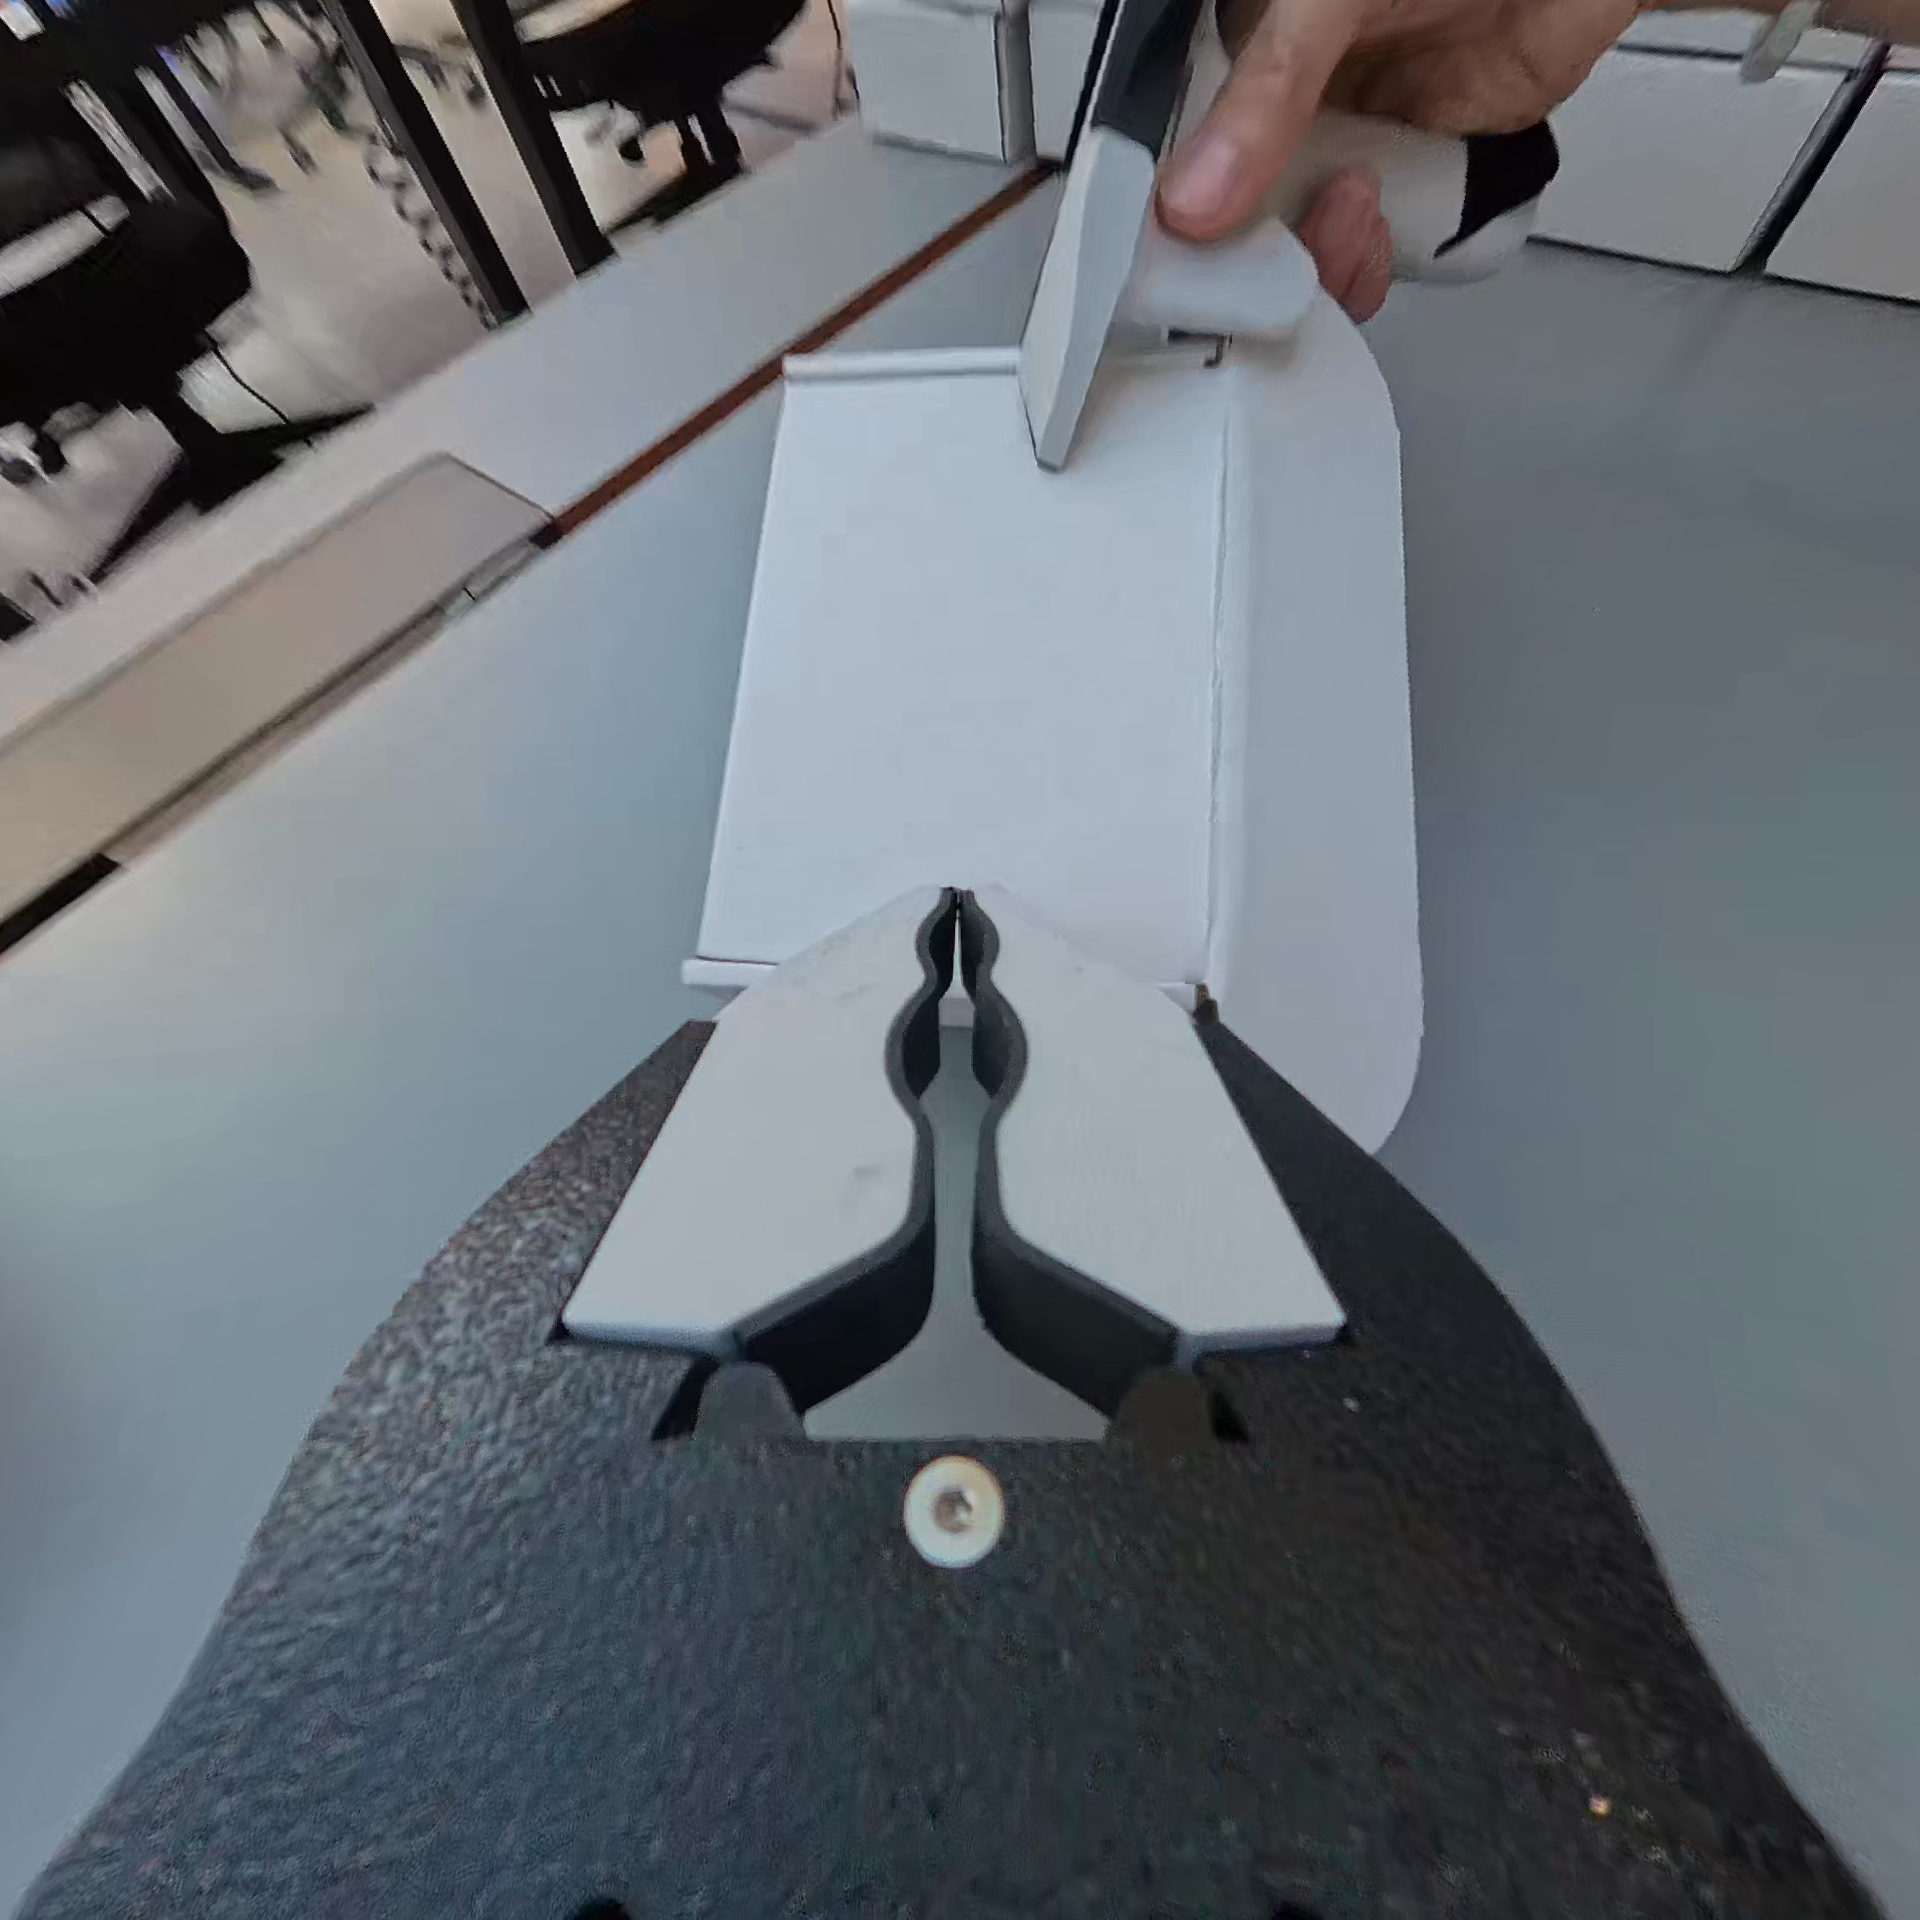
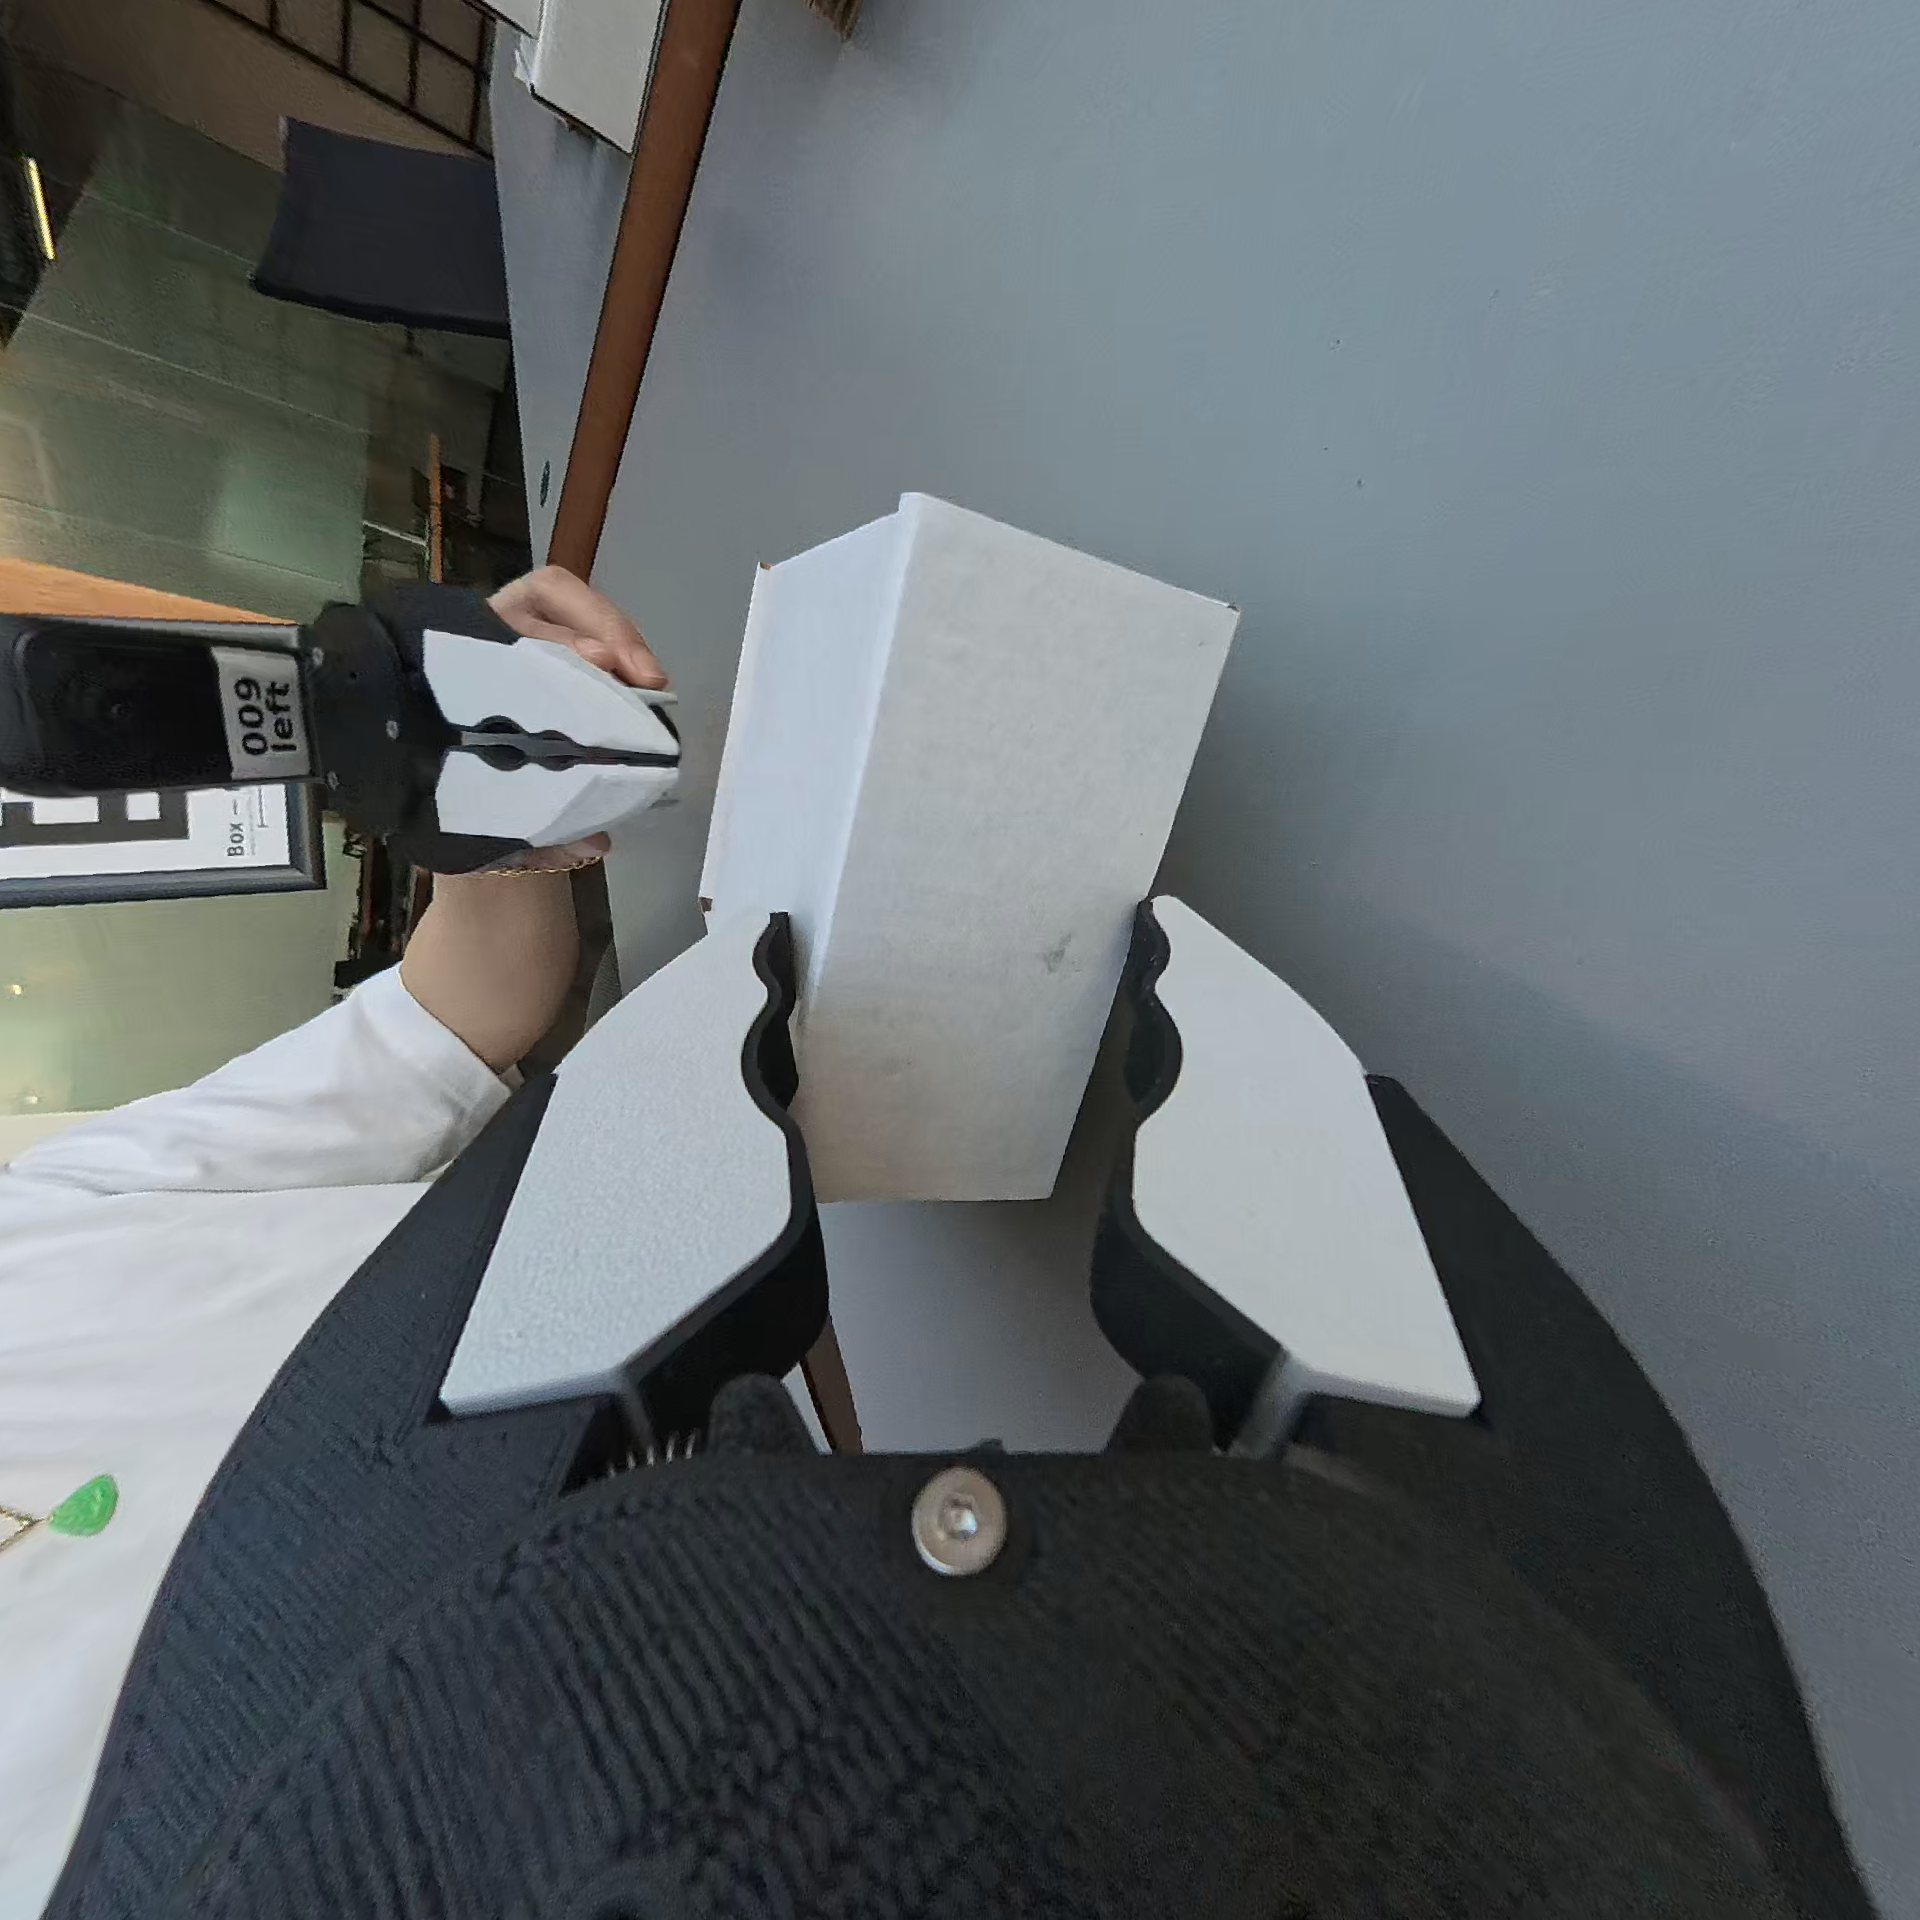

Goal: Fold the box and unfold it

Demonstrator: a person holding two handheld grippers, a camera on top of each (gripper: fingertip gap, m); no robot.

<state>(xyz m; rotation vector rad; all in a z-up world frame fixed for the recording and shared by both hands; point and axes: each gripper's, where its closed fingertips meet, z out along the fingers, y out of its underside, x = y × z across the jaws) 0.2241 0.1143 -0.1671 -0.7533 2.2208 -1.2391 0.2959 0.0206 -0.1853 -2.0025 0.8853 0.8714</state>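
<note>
Folding seems under way: the right gripper (image 2: pixel 961 925) clamps the box (image 2: pixel 966 831) on the bench (image 2: pixel 1455 416); the left gripper (image 1: pixel 956 899), jaws together, should next press a flap shut.

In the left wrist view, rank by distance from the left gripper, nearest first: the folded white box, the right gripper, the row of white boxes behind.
1. Folded white box: directly ahead of the shut left gripper, at its tips.
2. Right gripper: over the box's far end.
3. Row of white boxes: along the table's far edge.
</note>
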